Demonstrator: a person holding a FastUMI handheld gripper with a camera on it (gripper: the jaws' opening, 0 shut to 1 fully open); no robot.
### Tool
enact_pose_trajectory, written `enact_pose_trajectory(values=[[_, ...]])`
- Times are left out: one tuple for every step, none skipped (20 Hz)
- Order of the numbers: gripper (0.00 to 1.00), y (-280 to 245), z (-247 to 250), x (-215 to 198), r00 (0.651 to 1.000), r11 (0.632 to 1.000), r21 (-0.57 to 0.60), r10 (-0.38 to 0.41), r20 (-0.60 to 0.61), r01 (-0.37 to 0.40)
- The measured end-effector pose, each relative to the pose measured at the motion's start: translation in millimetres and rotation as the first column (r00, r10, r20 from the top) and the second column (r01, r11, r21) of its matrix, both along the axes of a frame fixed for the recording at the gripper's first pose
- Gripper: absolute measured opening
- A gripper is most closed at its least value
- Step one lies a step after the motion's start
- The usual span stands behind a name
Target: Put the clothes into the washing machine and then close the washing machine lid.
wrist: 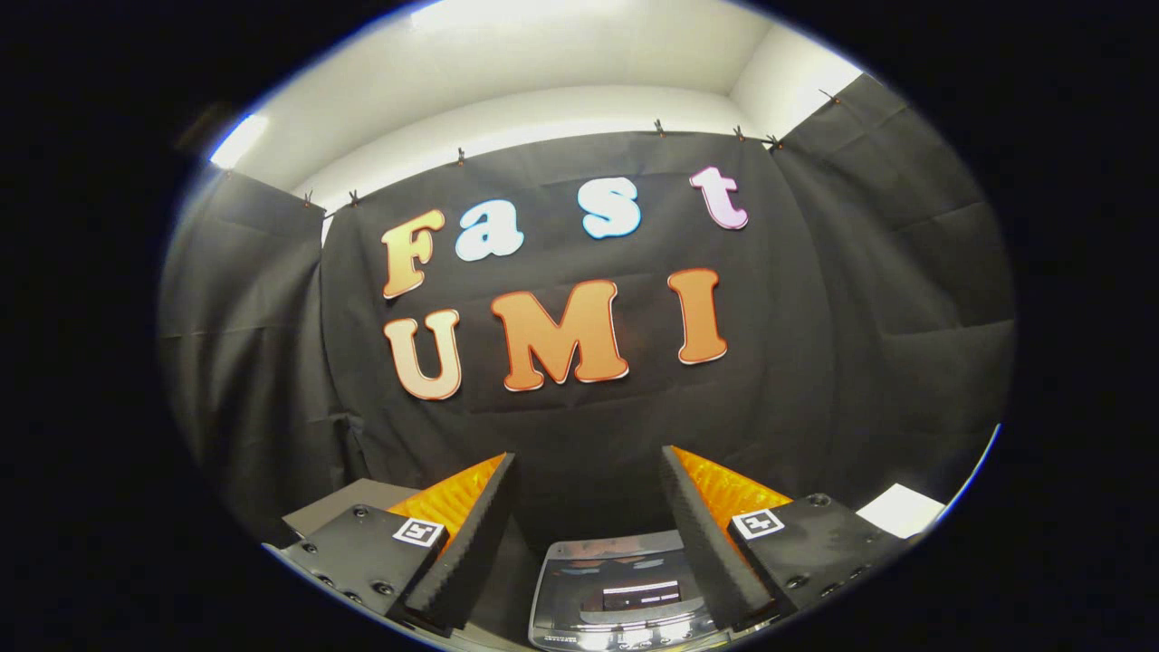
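Note:
My gripper (pixel 587 464) stands open, its two fingers spread wide with nothing between them, pointing toward the black cloth wall. Below and between the fingers lies the washing machine (pixel 625 593), seen from above as a grey glossy top with a dark panel that reflects light. Whether its lid is open or shut I cannot tell. No clothes are between or ahead of the fingers.
A grey flat surface (pixel 335 509) sits behind the left finger. A white flat patch (pixel 901 509) lies beyond the right finger. The black cloth wall (pixel 815 344) closes the booth ahead and on both sides.

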State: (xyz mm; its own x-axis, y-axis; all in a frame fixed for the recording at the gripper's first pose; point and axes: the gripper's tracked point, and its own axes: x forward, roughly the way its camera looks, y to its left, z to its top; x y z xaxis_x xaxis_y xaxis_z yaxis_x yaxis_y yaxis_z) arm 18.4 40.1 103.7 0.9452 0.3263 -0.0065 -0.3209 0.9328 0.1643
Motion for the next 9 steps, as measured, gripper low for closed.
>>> enact_pose_trajectory(values=[[0.99, -3.8, 7.9, -7.1, 1.0, 1.0, -0.001, 0.002, 0.005, -0.002], [0.99, -9.3, 12.0, -15.0, 1.0, 1.0, -0.008, 0.001, 0.003, -0.001], [0.99, -13.5, 17.0, -21.5, 1.0, 1.0, -0.015, -0.001, 0.007, 0.001], [0.99, -17.5, 22.6, -28.1, 1.0, 1.0, -0.025, -0.003, 0.017, 0.004], [0.99, -21.6, 25.4, -31.4, 1.0, 0.999, -0.039, -0.012, 0.027, 0.013], [0.99, -28.5, 27.7, -35.2, 0.999, 0.998, -0.051, -0.026, 0.033, 0.028], [0.99, -33.0, 27.9, -39.6, 0.999, 0.997, -0.06, -0.038, 0.037, 0.041], [0.99, -35.2, 27.7, -44.7, 0.998, 0.997, -0.067, -0.043, 0.04, 0.045], [0.99, -36.0, 27.4, -48.1, 0.998, 0.996, -0.071, -0.044, 0.043, 0.047]])
